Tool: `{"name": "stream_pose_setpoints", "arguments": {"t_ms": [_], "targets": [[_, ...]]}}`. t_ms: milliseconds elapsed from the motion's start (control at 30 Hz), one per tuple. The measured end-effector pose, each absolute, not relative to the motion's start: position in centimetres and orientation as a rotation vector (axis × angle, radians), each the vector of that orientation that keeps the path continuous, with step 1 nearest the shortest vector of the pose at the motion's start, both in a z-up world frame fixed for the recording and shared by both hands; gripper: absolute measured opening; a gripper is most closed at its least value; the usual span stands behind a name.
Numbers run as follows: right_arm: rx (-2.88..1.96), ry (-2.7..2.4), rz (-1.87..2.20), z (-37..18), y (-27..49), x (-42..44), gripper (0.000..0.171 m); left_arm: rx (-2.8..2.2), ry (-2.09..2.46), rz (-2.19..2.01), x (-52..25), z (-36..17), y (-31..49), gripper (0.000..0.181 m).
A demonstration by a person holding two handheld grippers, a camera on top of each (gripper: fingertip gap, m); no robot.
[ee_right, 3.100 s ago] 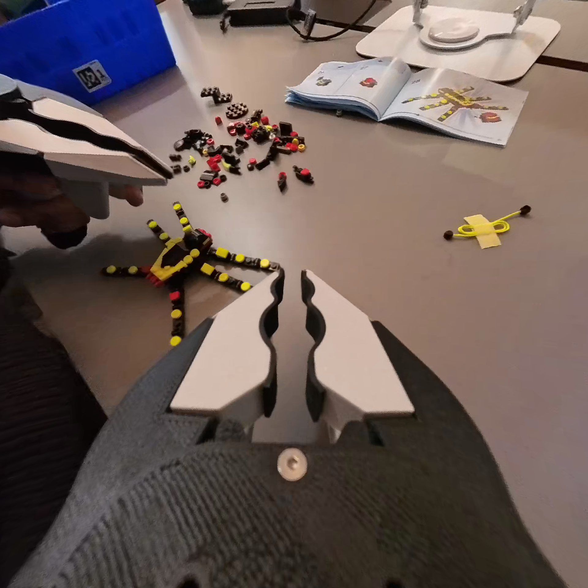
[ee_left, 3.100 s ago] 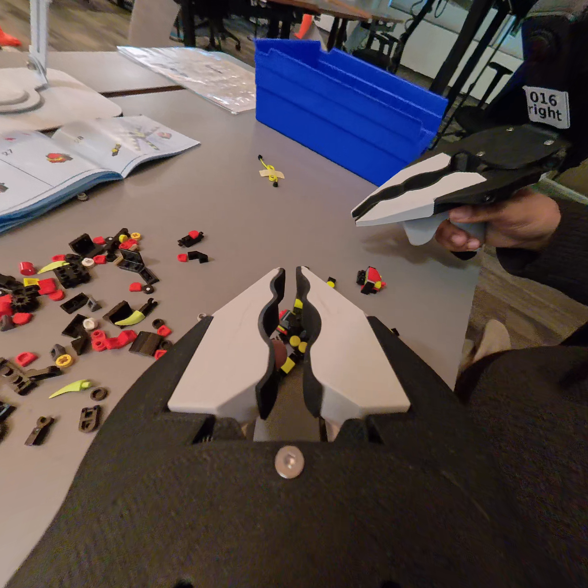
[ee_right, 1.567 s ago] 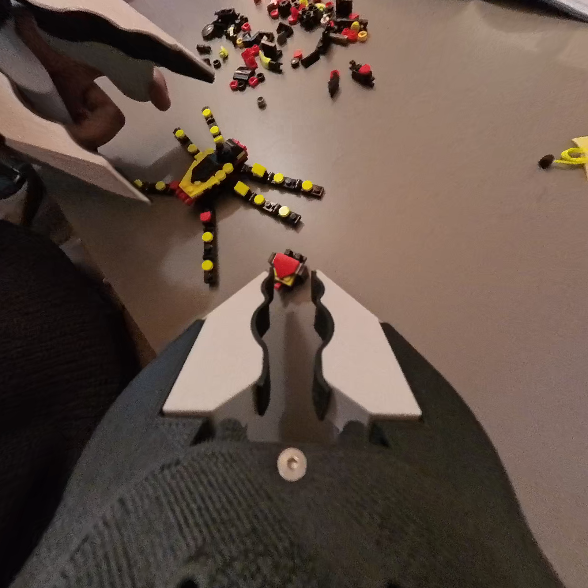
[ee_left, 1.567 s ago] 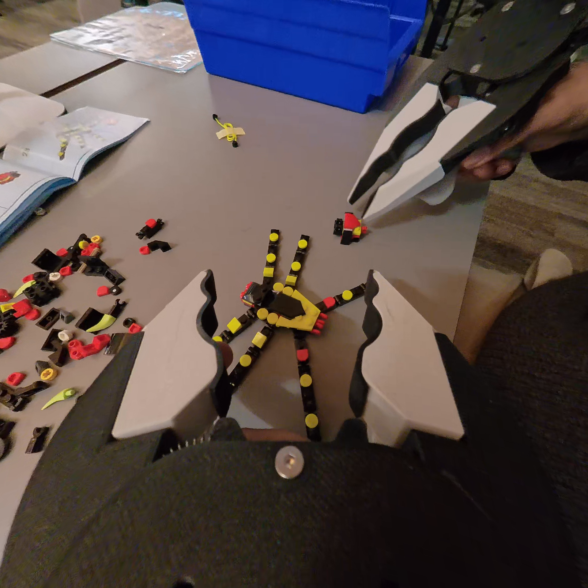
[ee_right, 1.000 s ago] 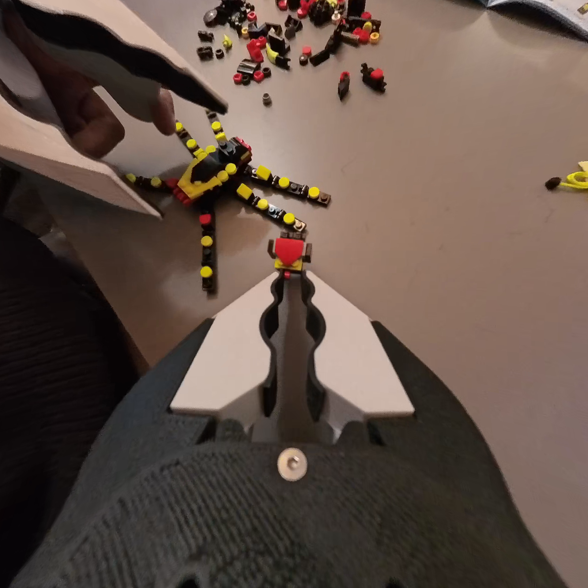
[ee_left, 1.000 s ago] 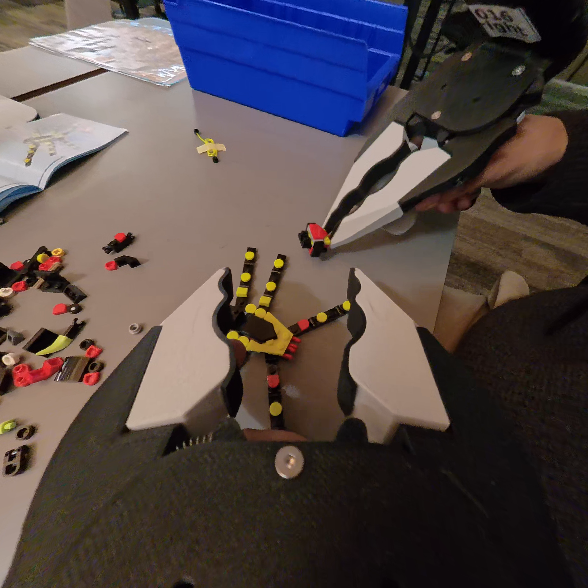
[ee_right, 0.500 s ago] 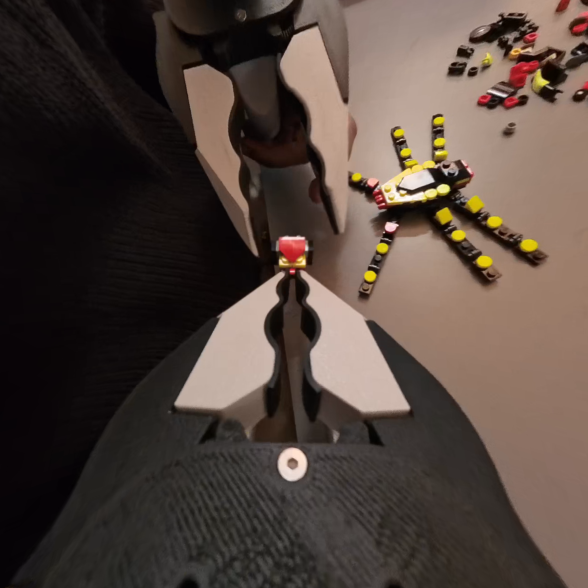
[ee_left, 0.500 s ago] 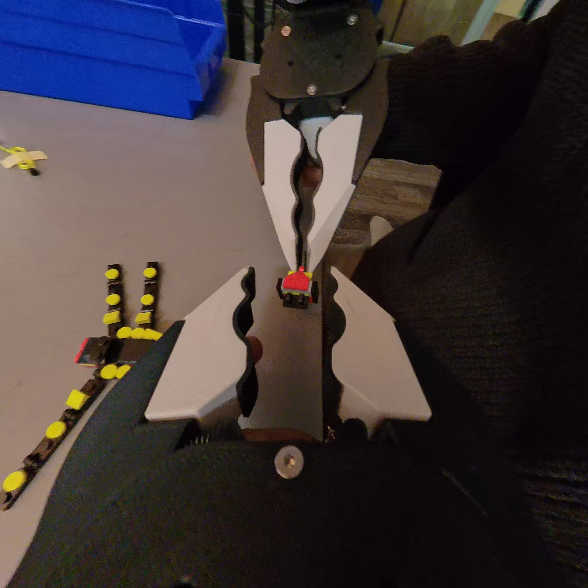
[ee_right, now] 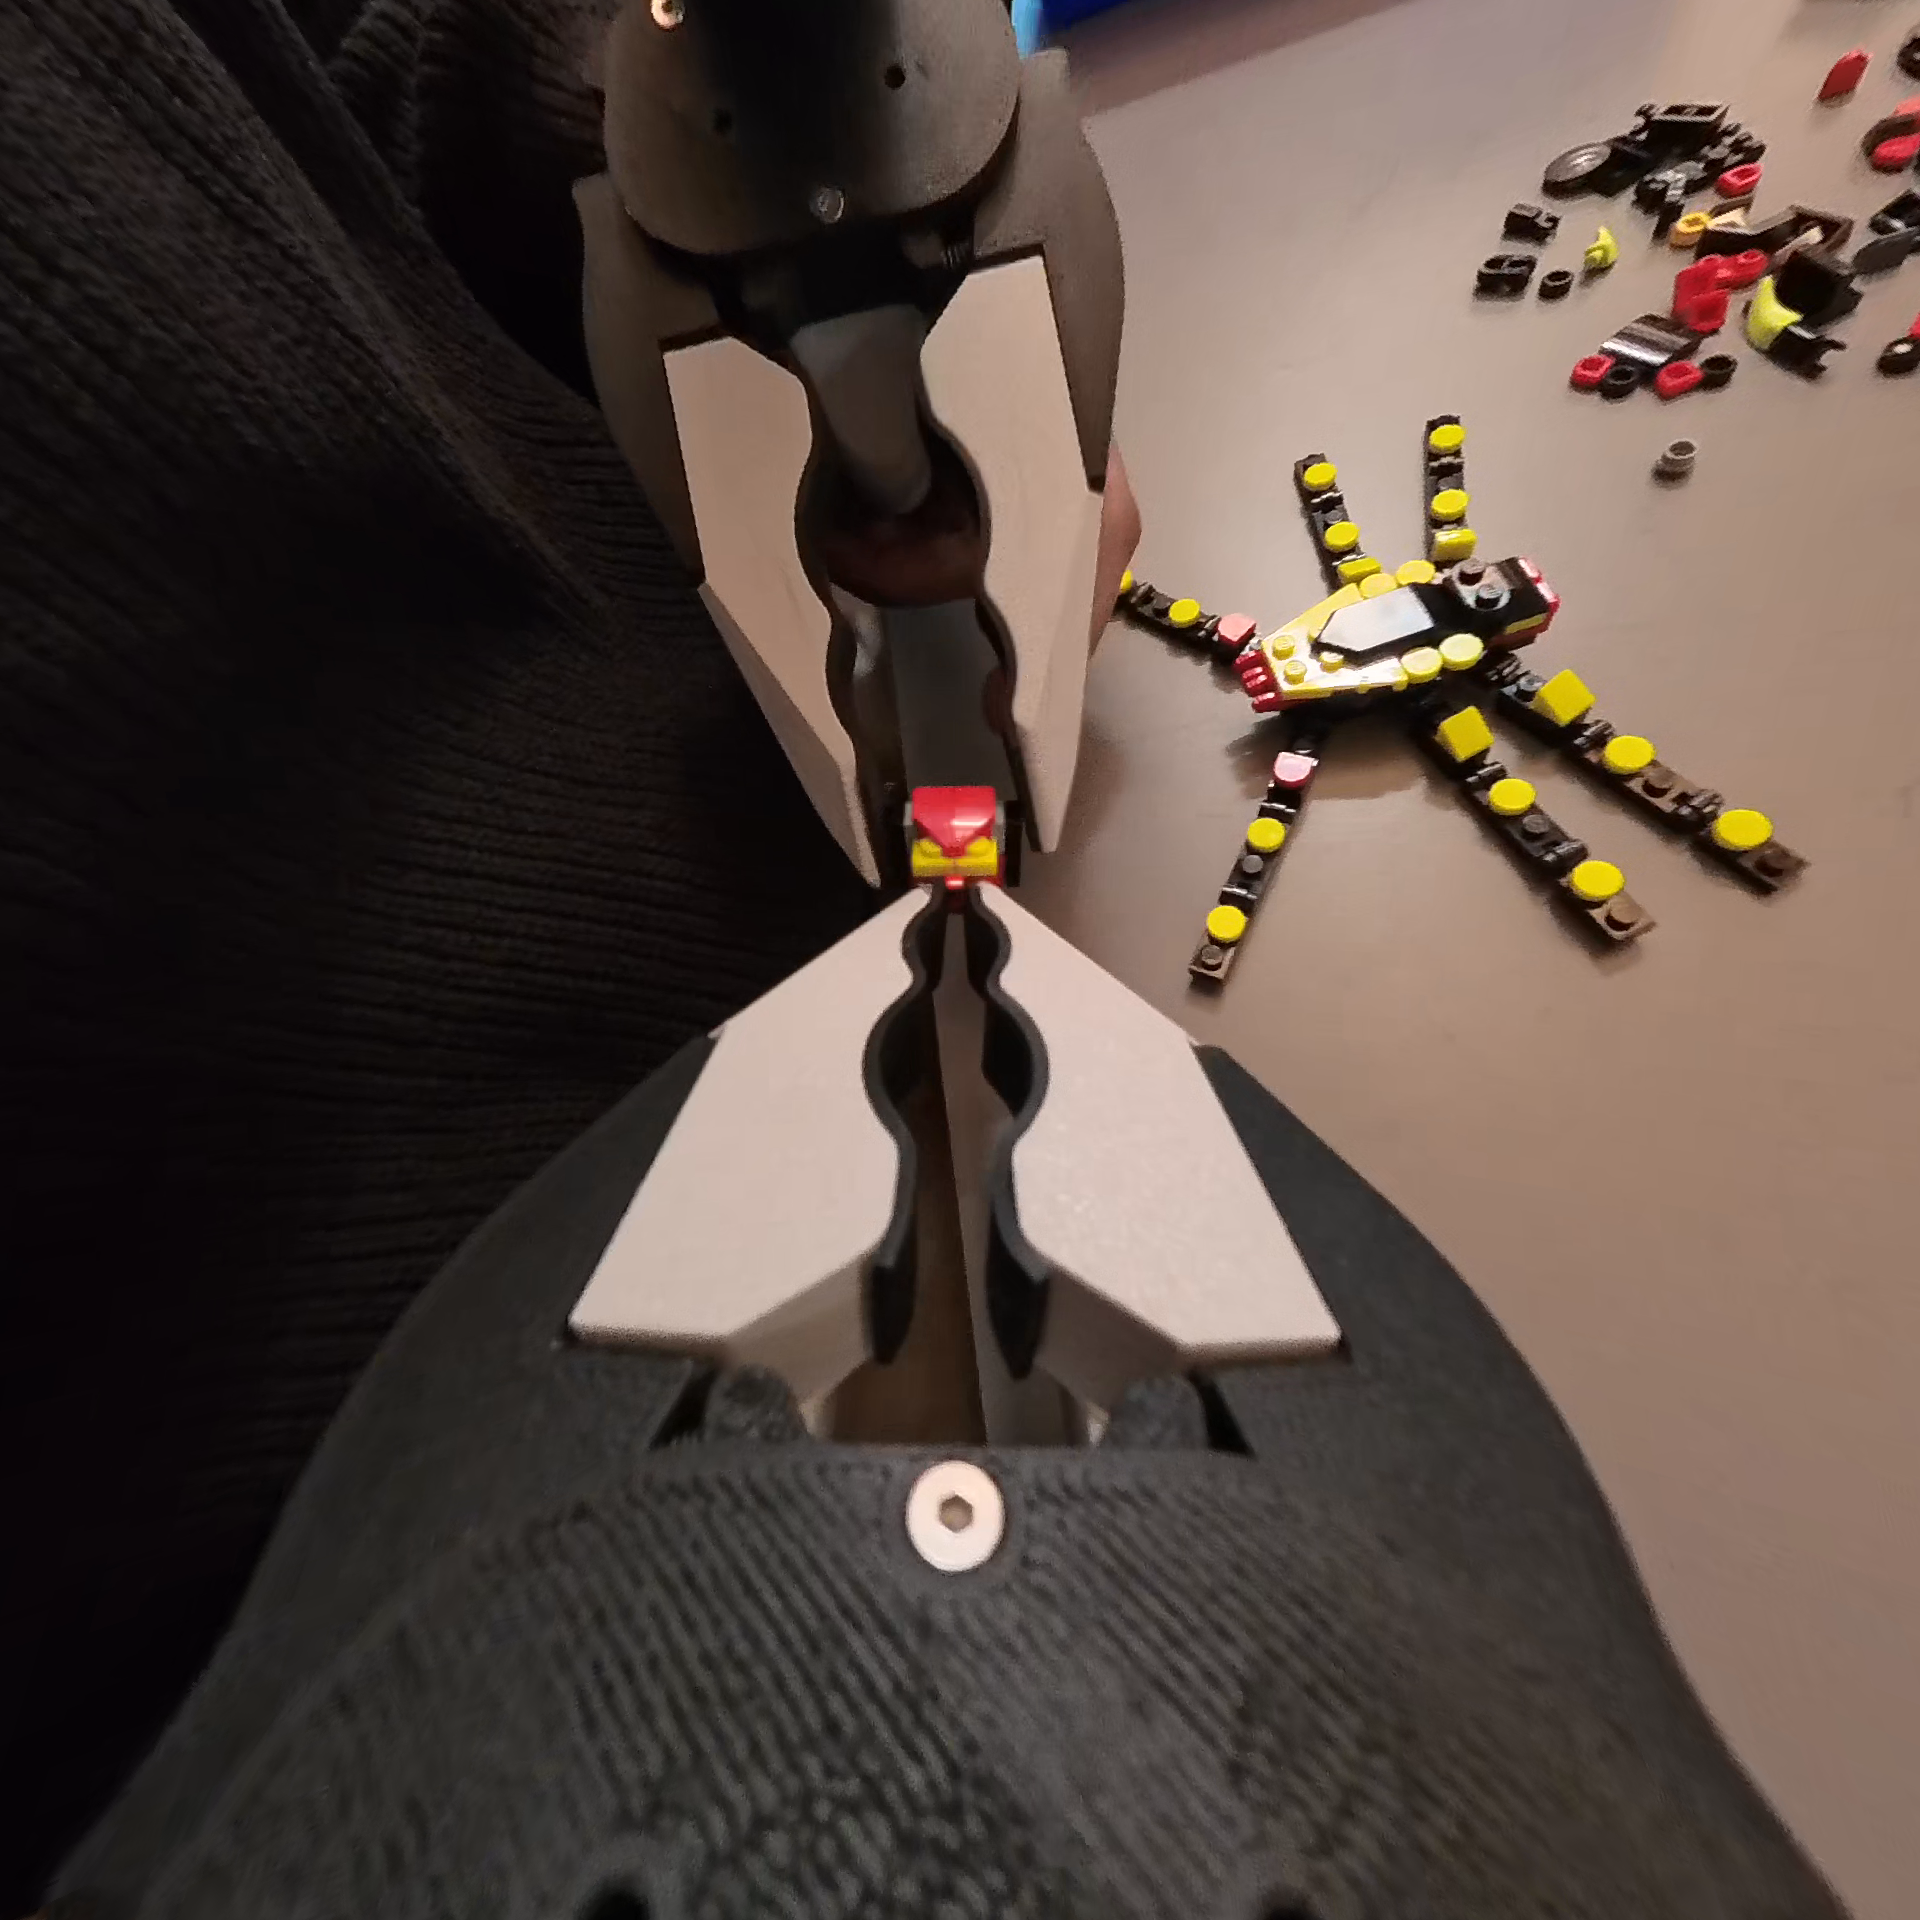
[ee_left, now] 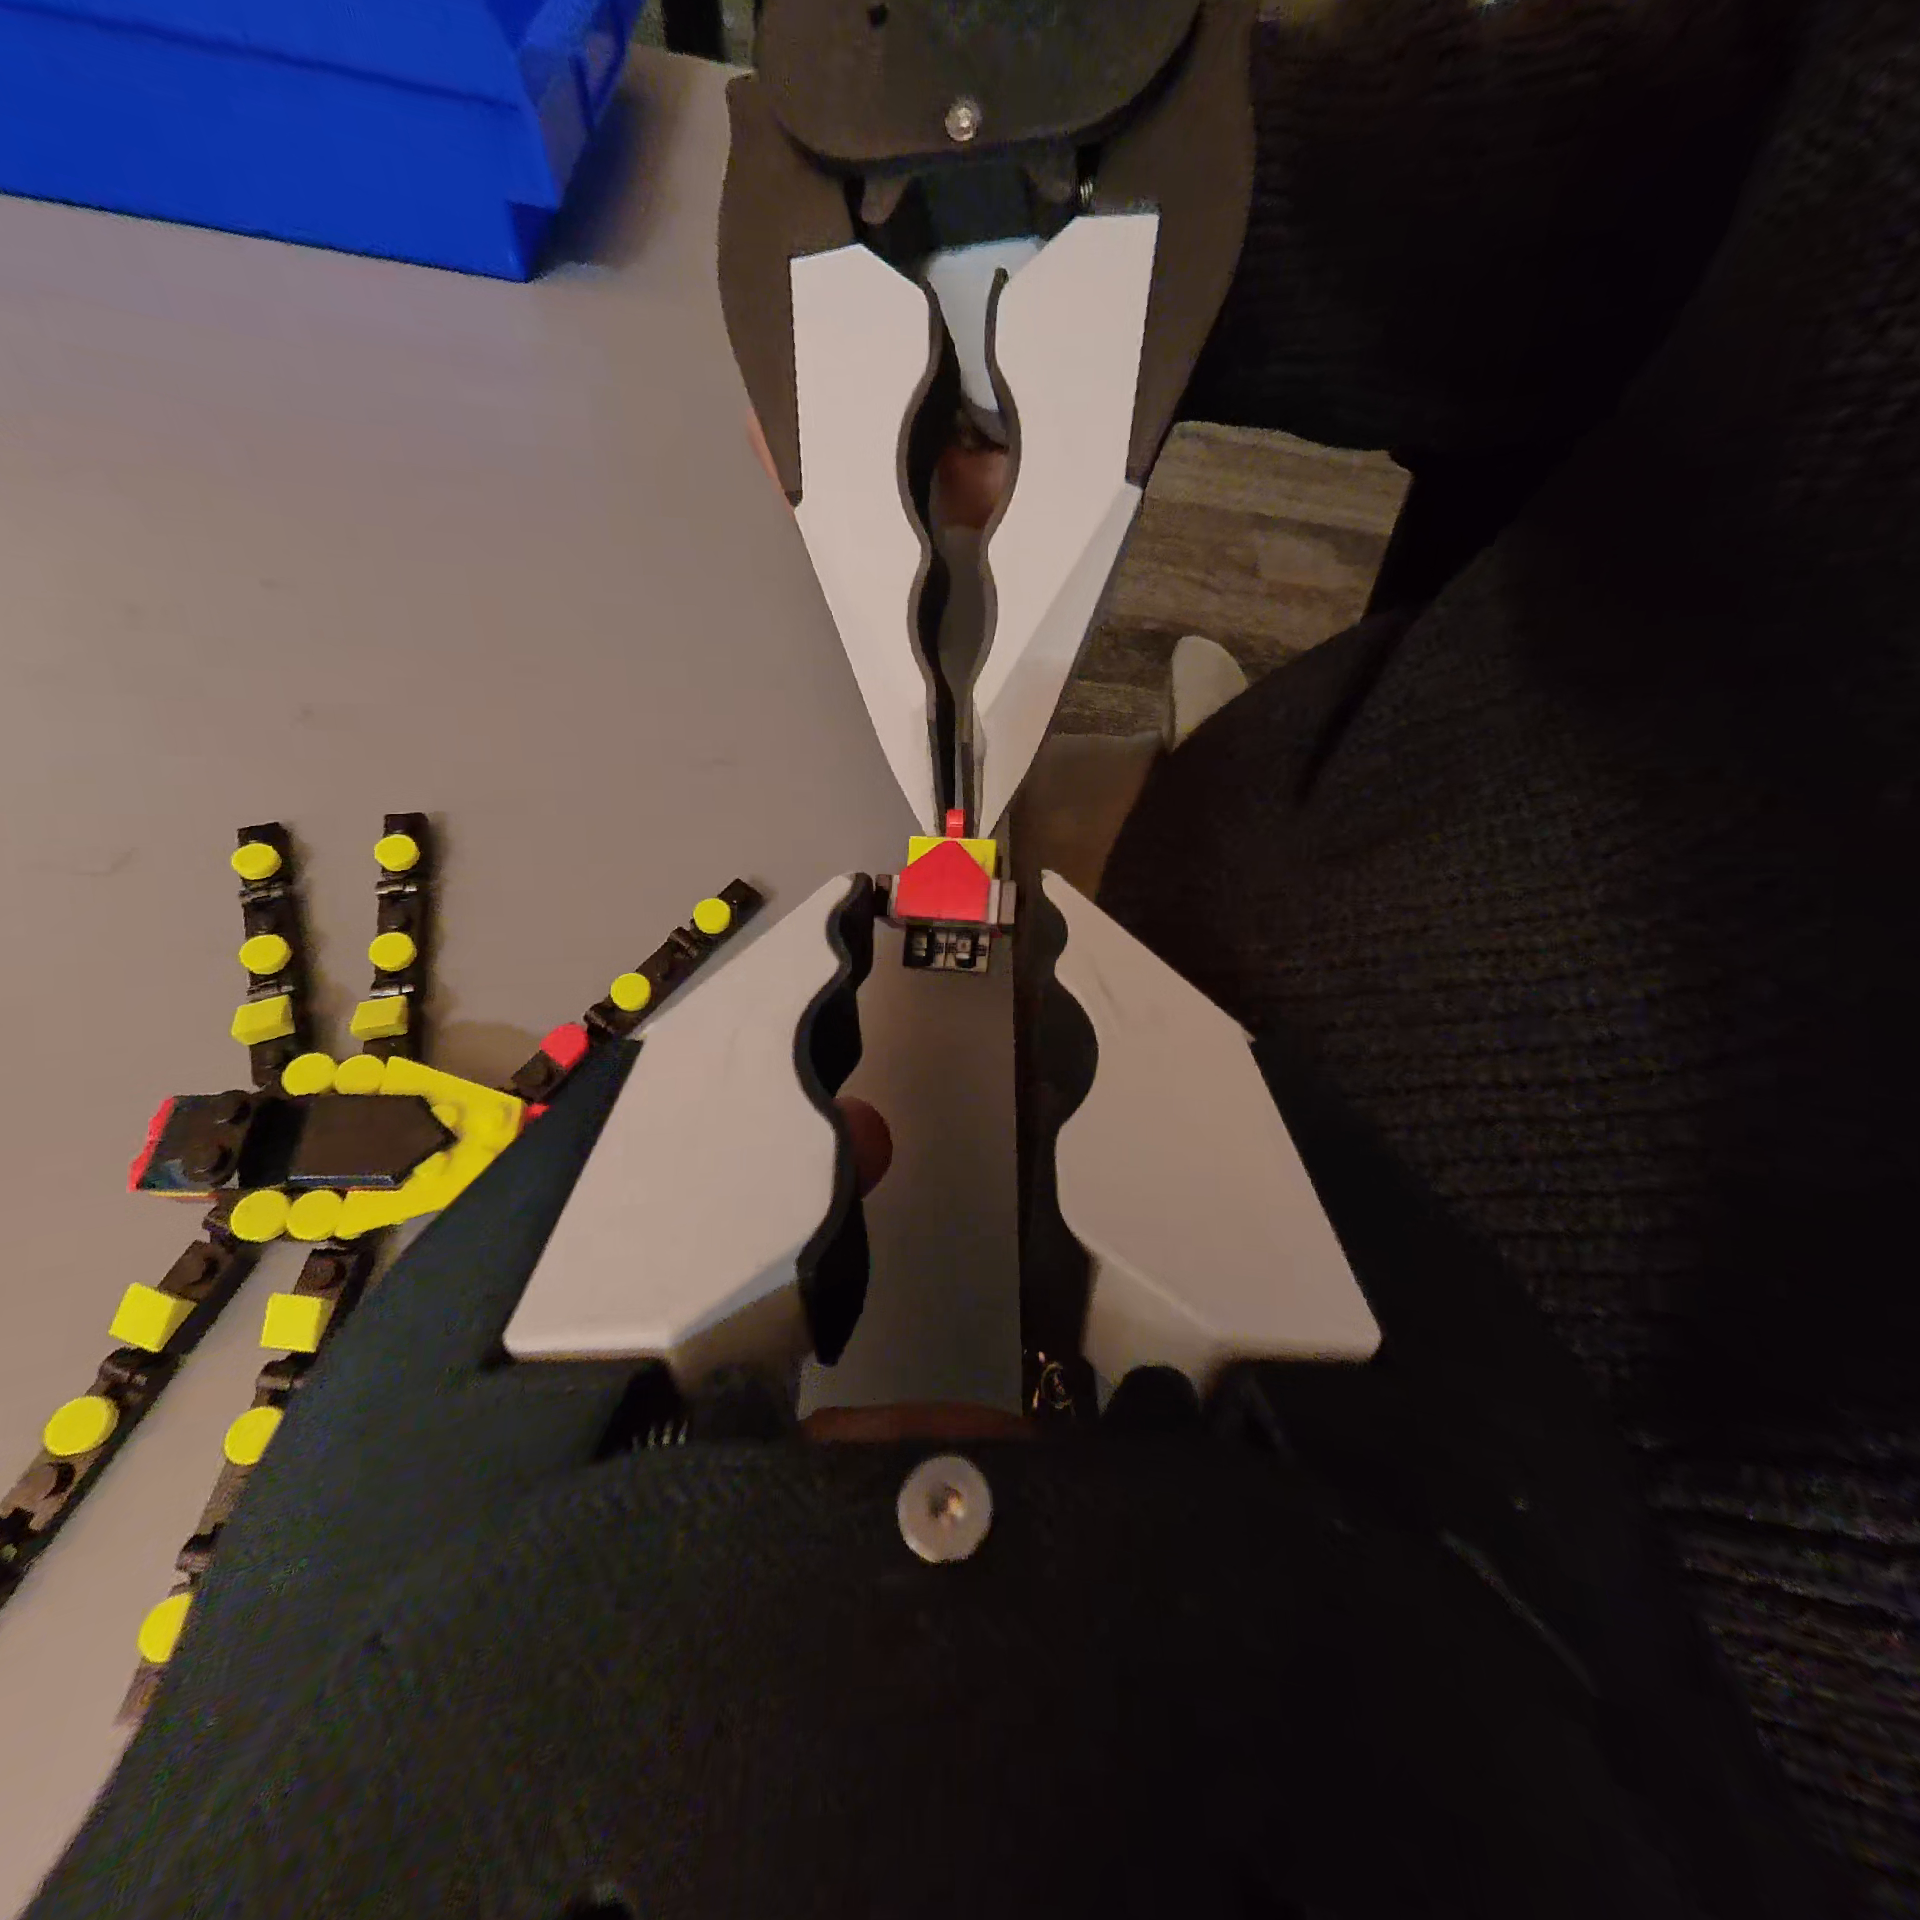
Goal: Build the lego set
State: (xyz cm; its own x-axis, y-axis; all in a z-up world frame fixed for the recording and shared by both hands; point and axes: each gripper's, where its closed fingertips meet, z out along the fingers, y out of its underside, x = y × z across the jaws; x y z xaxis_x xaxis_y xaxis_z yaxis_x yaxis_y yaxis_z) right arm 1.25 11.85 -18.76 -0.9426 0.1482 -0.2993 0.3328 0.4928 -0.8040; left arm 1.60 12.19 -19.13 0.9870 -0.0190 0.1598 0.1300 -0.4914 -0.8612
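Observation:
A small red, yellow and black lego sub-assembly (ee_left: 943, 899) hangs in the air by the table's near edge. My right gripper (ee_right: 951, 902) is shut on a red tab at its end; it enters the left wrist view (ee_left: 956, 823) from the top. My left gripper (ee_left: 951, 888) faces it, open, with one jaw on each side of the sub-assembly (ee_right: 954, 831) and only small gaps left. I cannot tell whether they touch it. The black and yellow spider model (ee_right: 1382, 634) lies flat on the grey table (ee_right: 1455, 1195), legs spread, also in the left wrist view (ee_left: 312, 1143).
A heap of loose red, black and yellow pieces (ee_right: 1714, 239) lies far on the table. A blue bin (ee_left: 312, 125) stands at the back. A person's dark sweater (ee_left: 1558, 935) fills the side next to the grippers, beyond the table edge. My two grippers' fingertips are within a few centimetres of each other.
My left gripper released the spider, swung to the table edge and opened. My right gripper picked up the small sub-assembly and brought it between the left jaws, which have narrowed around it.

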Motion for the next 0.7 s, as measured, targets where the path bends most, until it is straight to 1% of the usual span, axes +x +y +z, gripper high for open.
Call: {"name": "stream_pose_setpoints", "arguments": {"t_ms": [100,133,200,300,400,500,700], "targets": [[0.443,2.545,-1.495,-18.2,11.8,0.6,0.002,-2.058,-0.098,-0.157,1.1,-18.7,12.2,0.026],[0.481,2.551,-1.545,-17.8,11.8,-0.1,0.008,-2.037,-0.117,-0.148,0.7,-18.3,12.2,0.026],[0.565,2.556,-1.65,-16.8,12.1,-1.6,0.026,-1.97,-0.19,-0.169,-0.4,-17.1,12.1,0.026],[0.649,2.431,-1.79,-14.8,12.4,-2.6,0.033,-1.802,-0.341,-0.254,-2.2,-14.5,11.6,0.026],[0.704,2.111,-1.919,-11.6,11.7,-2.6,0.04,-1.601,-0.45,-0.494,-2.6,-11.3,11.1,0.026],[0.724,1.952,-1.944,-10.1,11.0,-2.5,0.044,-1.479,-0.509,-0.576,-3.4,-9.8,10.5,0.025],[0.769,1.974,-1.941,-10.4,10.8,-2.6,0.038,-1.46,-0.512,-0.617,-3.0,-9.6,11.1,0.025]]}}
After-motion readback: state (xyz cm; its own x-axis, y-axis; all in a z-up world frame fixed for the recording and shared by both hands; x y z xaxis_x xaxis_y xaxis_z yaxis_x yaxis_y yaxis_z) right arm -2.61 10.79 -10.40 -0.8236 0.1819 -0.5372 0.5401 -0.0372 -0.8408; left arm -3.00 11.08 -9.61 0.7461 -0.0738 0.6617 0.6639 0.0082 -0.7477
